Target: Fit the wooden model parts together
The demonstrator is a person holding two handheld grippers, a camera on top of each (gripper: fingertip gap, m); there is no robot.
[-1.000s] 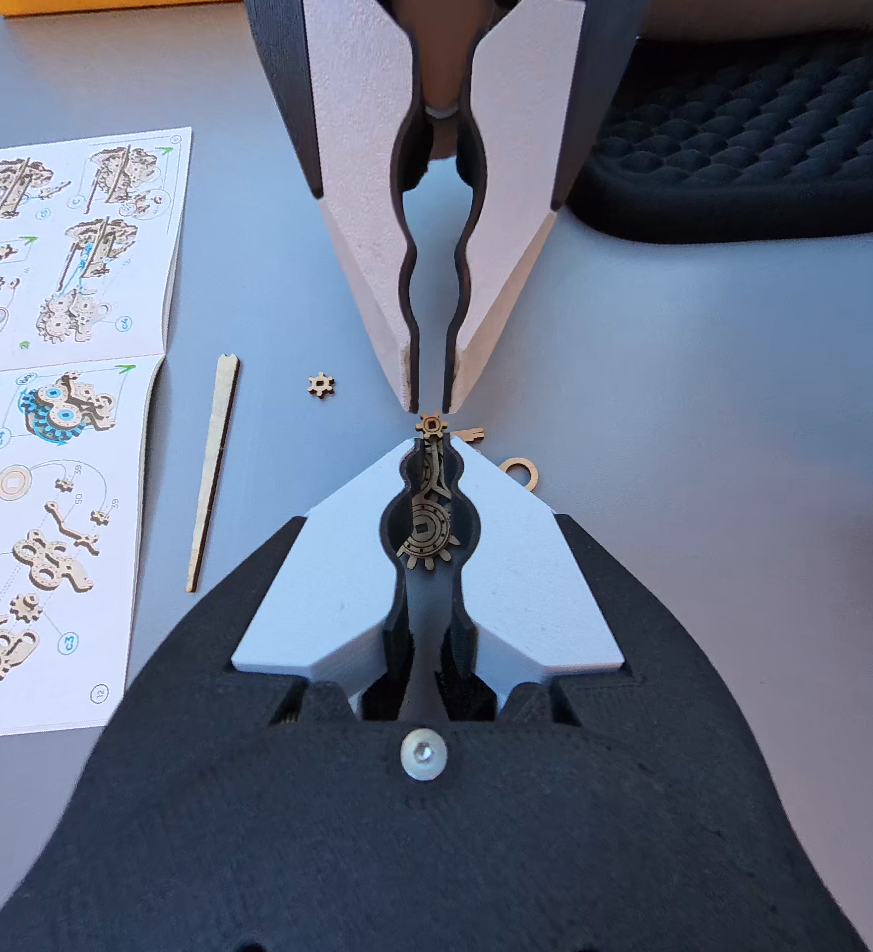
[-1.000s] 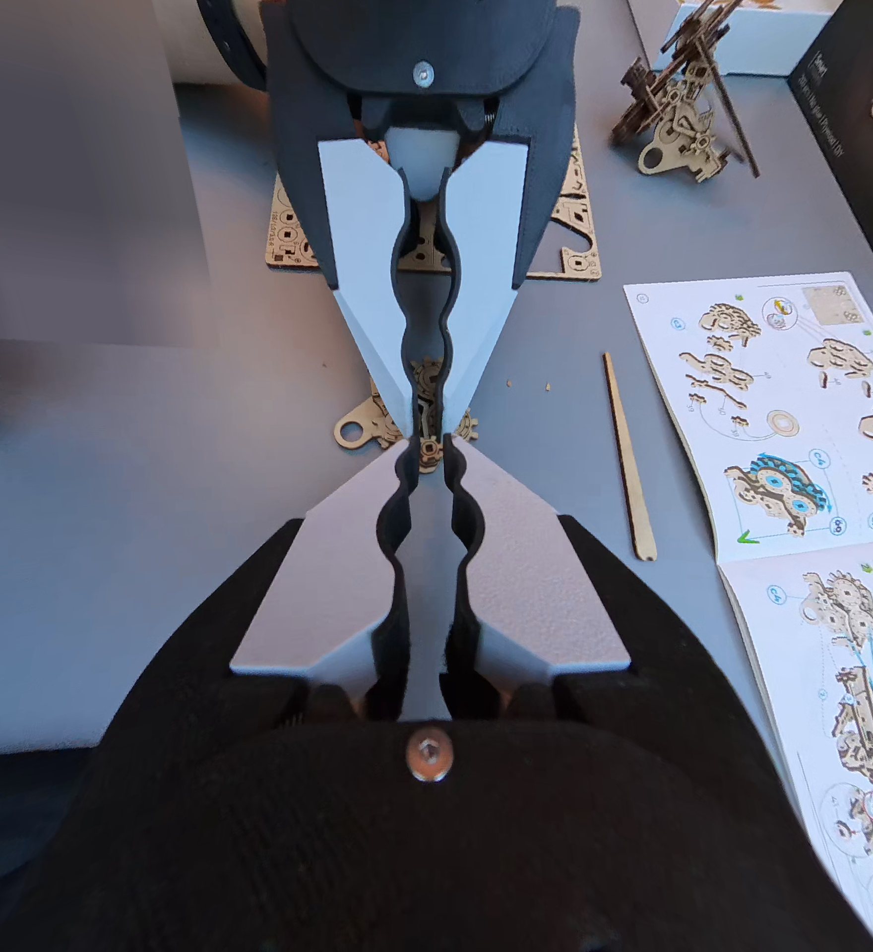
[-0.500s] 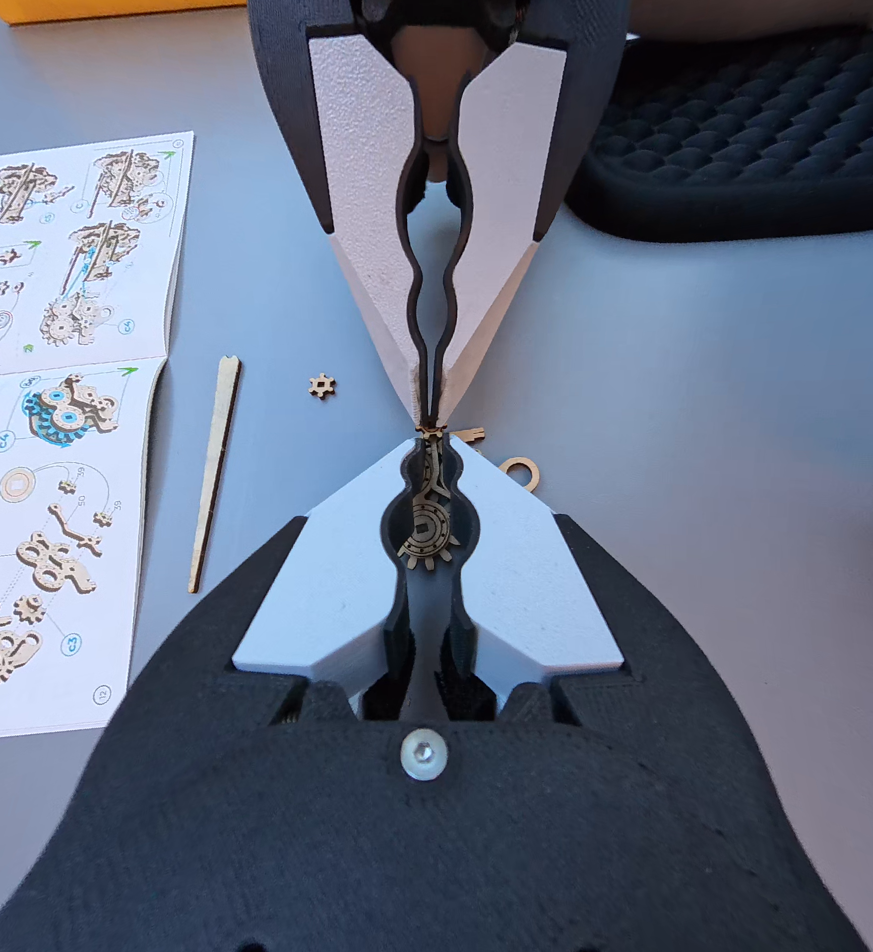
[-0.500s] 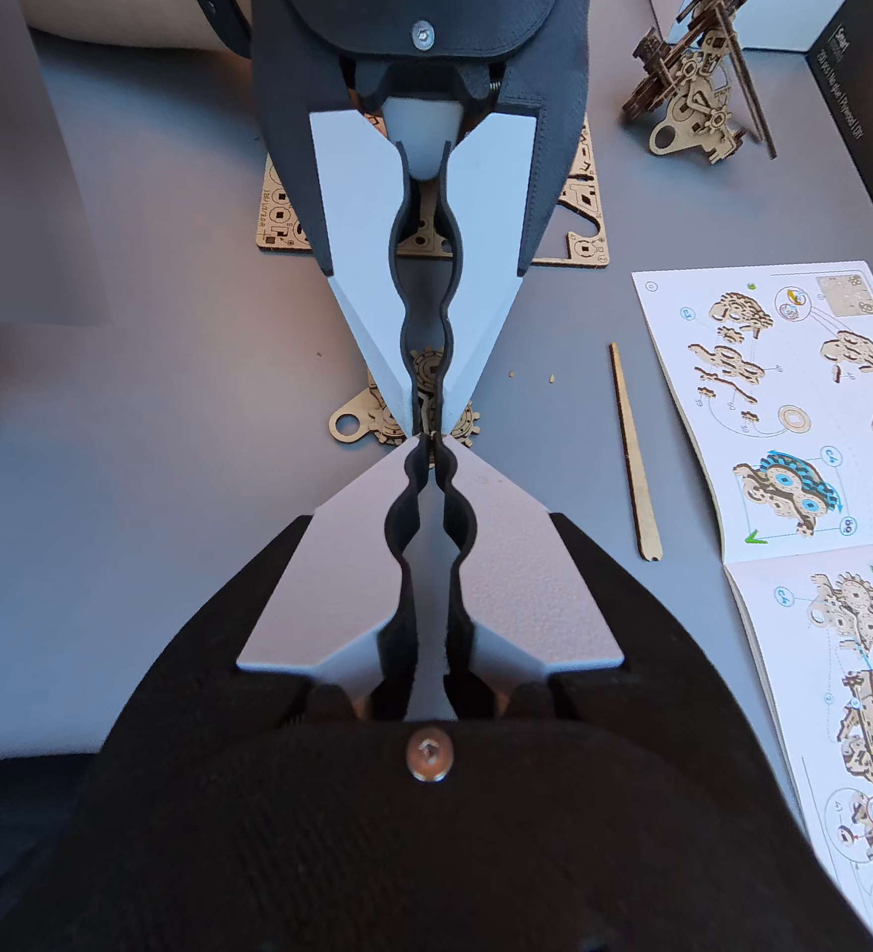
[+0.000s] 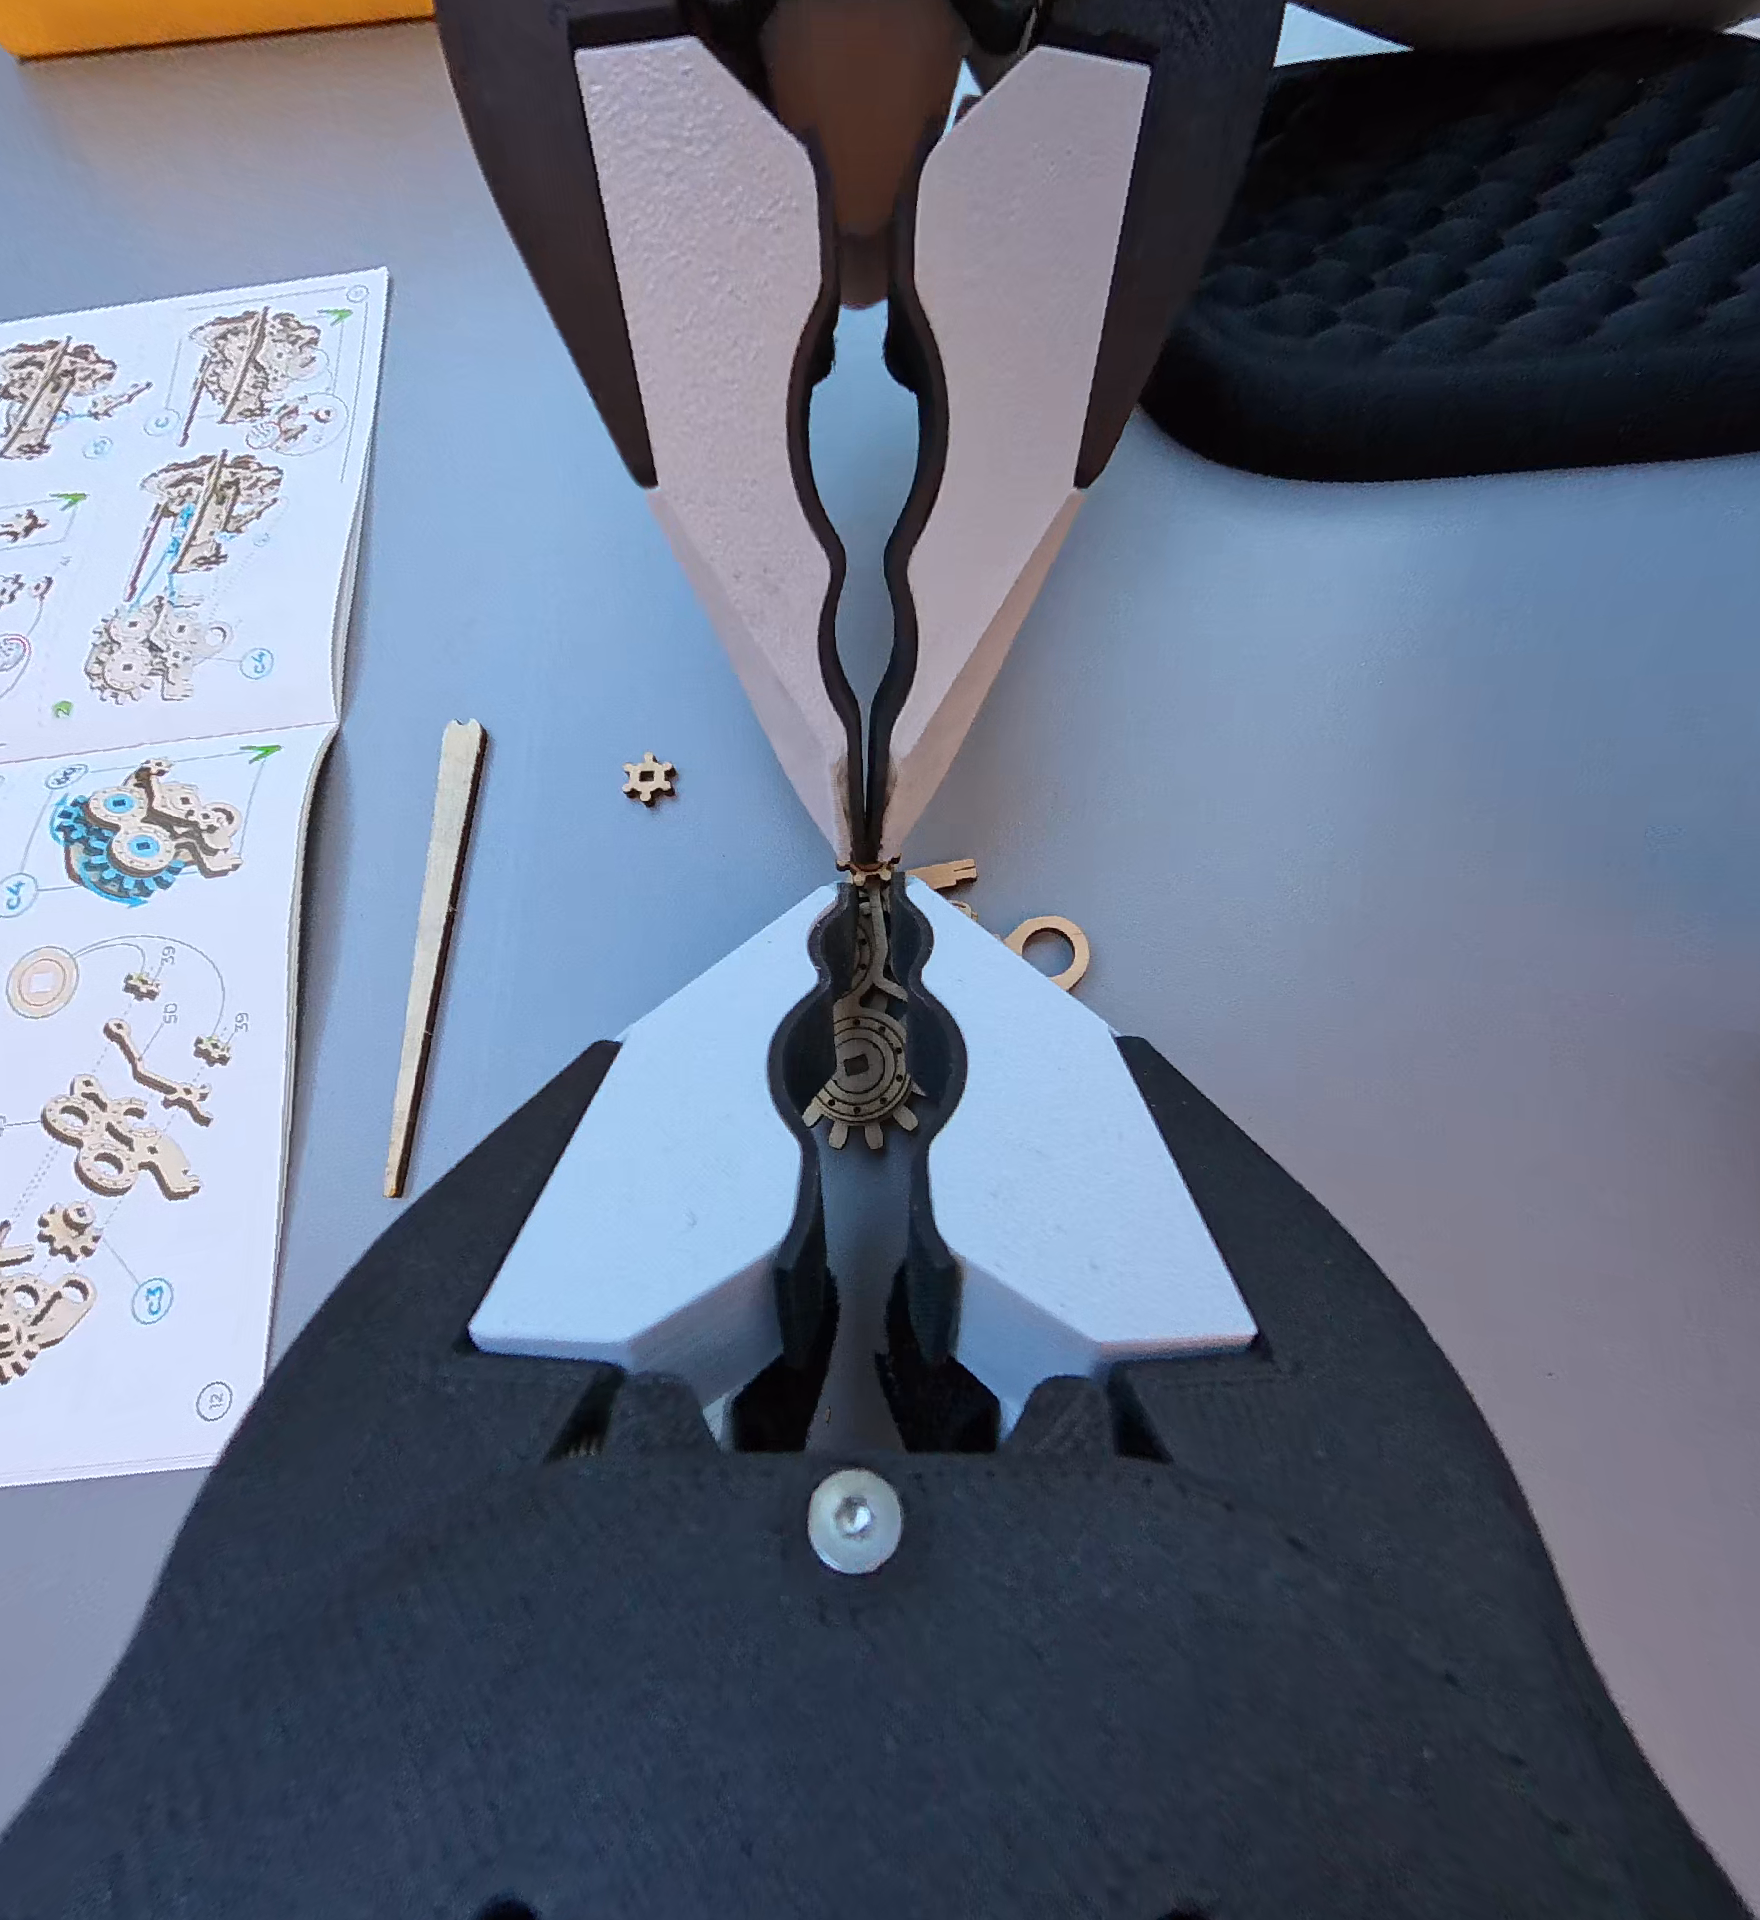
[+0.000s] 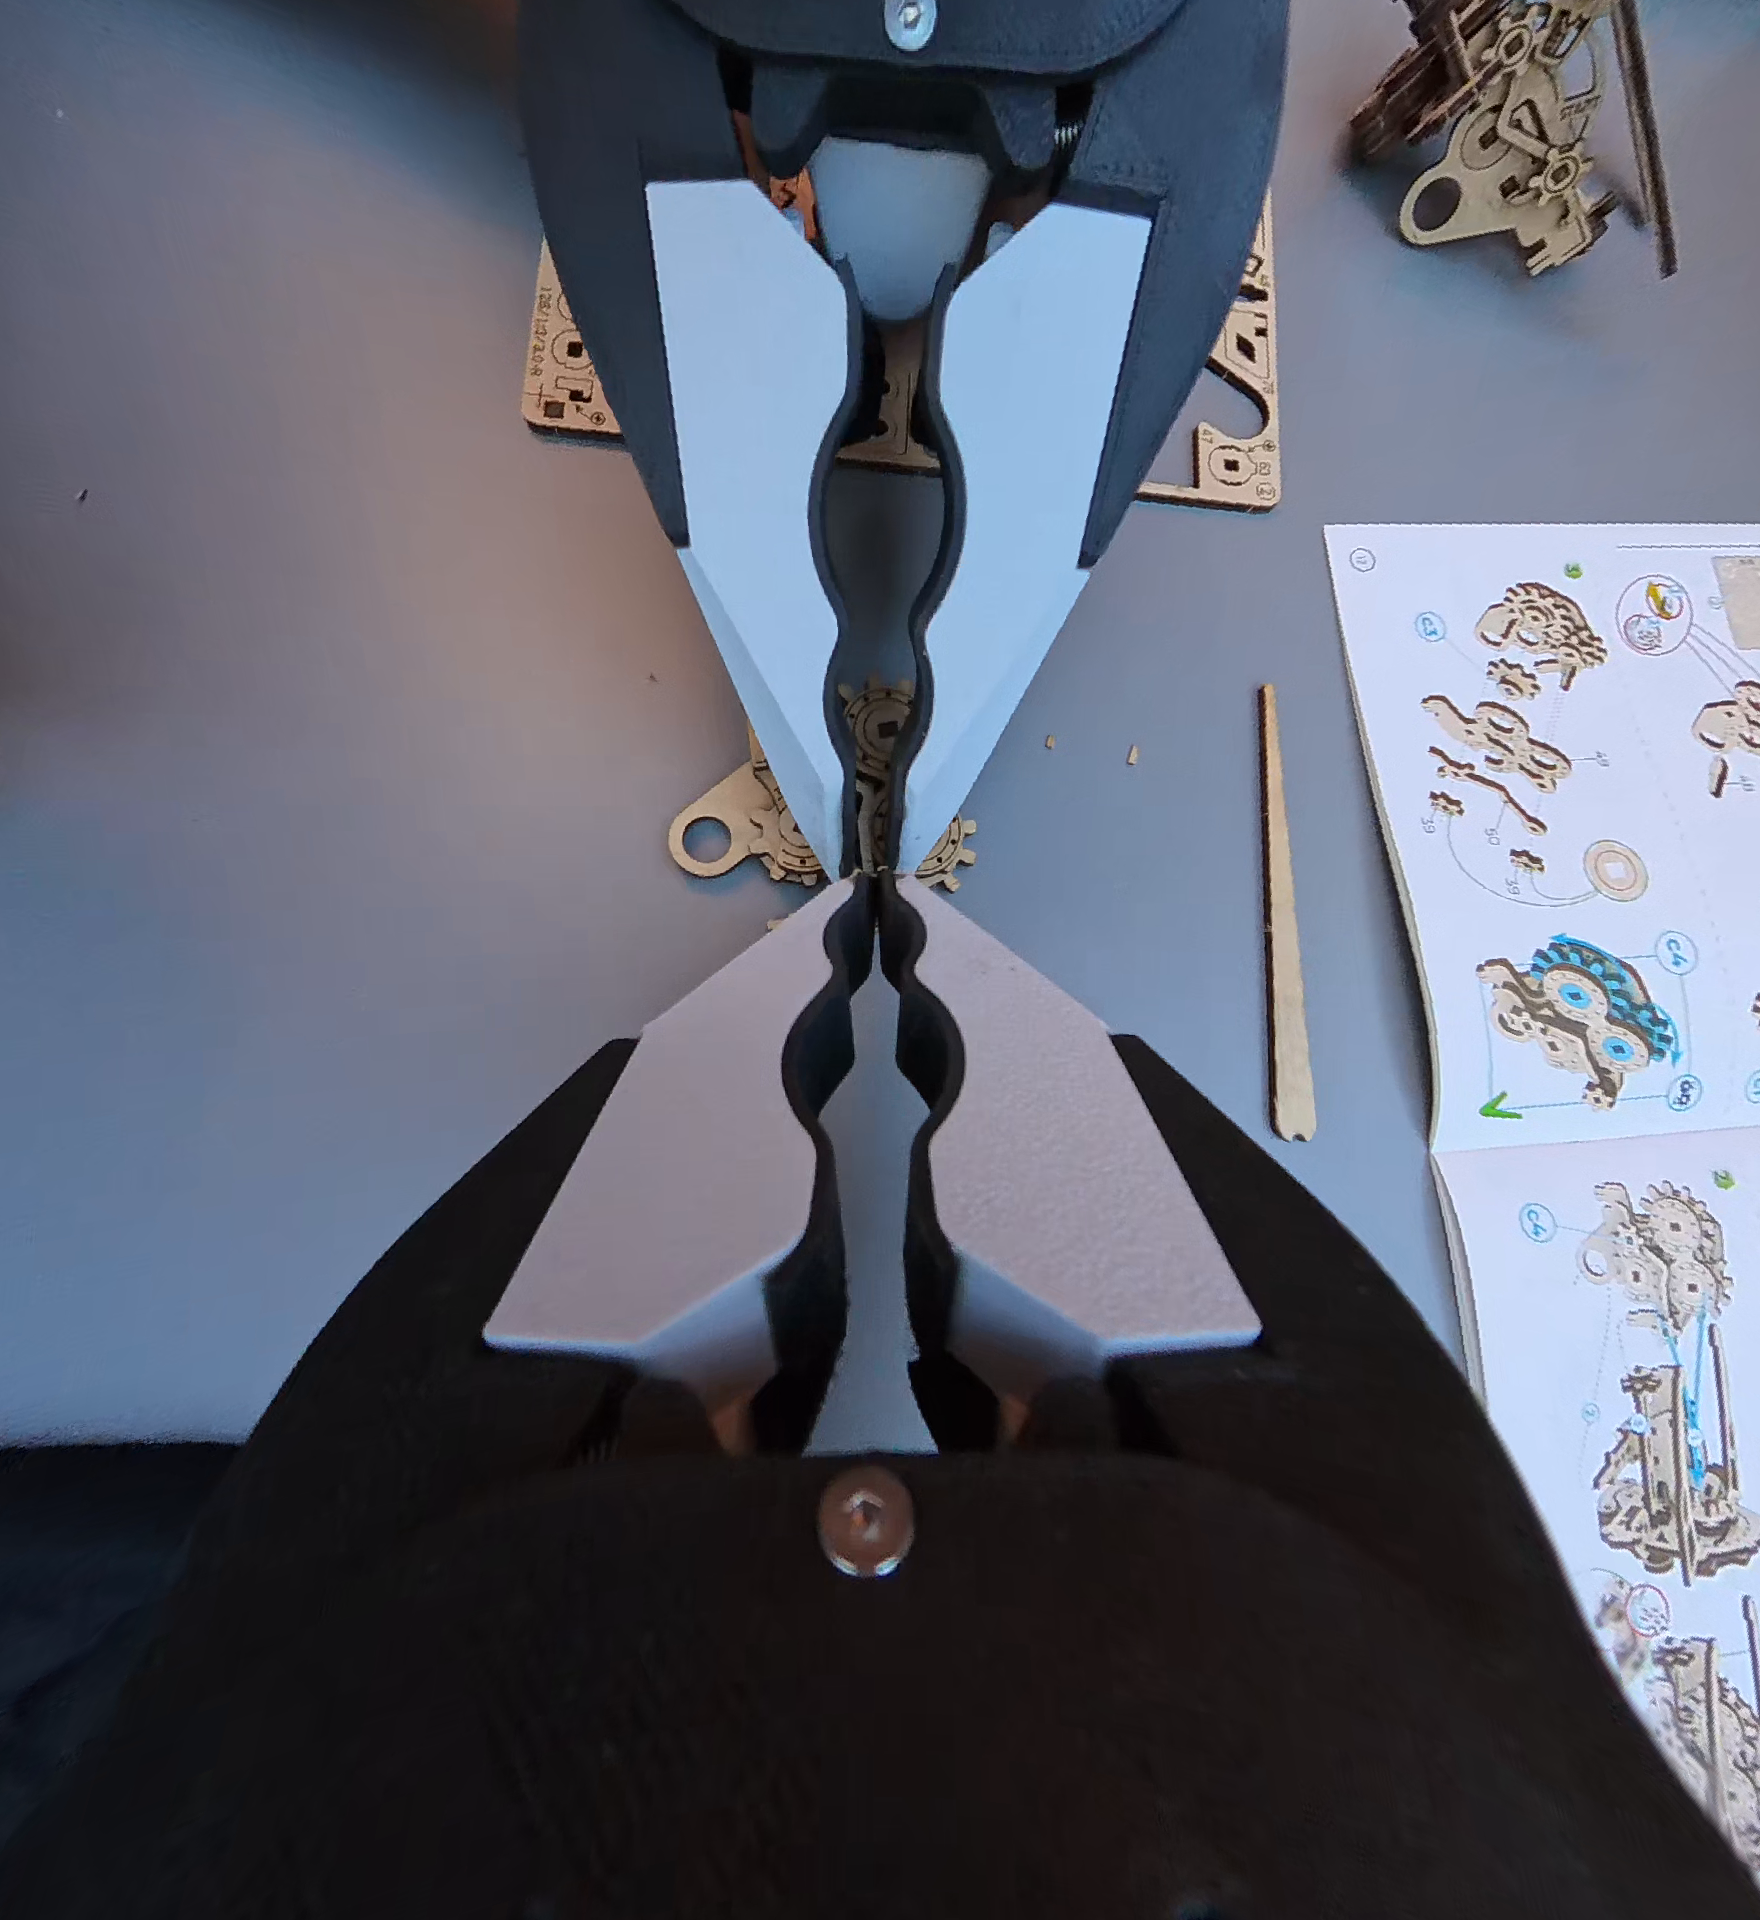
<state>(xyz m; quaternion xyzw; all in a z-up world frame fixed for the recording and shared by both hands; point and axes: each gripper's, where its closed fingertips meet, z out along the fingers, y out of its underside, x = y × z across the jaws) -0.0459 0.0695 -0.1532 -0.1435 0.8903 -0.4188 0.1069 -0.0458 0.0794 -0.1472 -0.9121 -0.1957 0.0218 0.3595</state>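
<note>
In the left wrist view my left gripper (image 5: 868,891) is shut on a wooden gear assembly (image 5: 860,1081), whose toothed wheel shows between the fingers and whose ring end (image 5: 1047,951) sticks out to the right. My right gripper (image 5: 868,850) comes in from the top, tip to tip with the left, and is shut on a small wooden gear (image 5: 868,869) at the assembly's front end. In the right wrist view my right gripper (image 6: 874,885) meets the left gripper (image 6: 871,857) over the assembly (image 6: 720,842). The small gear is mostly hidden there.
On the grey table lie an open instruction booklet (image 5: 128,831) (image 6: 1624,935), a wooden stick (image 5: 434,956) (image 6: 1286,914) and a loose small gear (image 5: 649,779). A black cushion (image 5: 1530,260) lies far right. A cut-out parts sheet (image 6: 1229,436) and a built wooden model (image 6: 1510,156) lie behind. The tips of both grippers are at nearly the same place. Both grippers' tips are roughly 25 cm from the built wooden model (image 6: 1510,156).
My right gripper was open just short of the small gear. It has moved in and closed on the gear at the left gripper's tips. The left gripper kept its hold.
</note>
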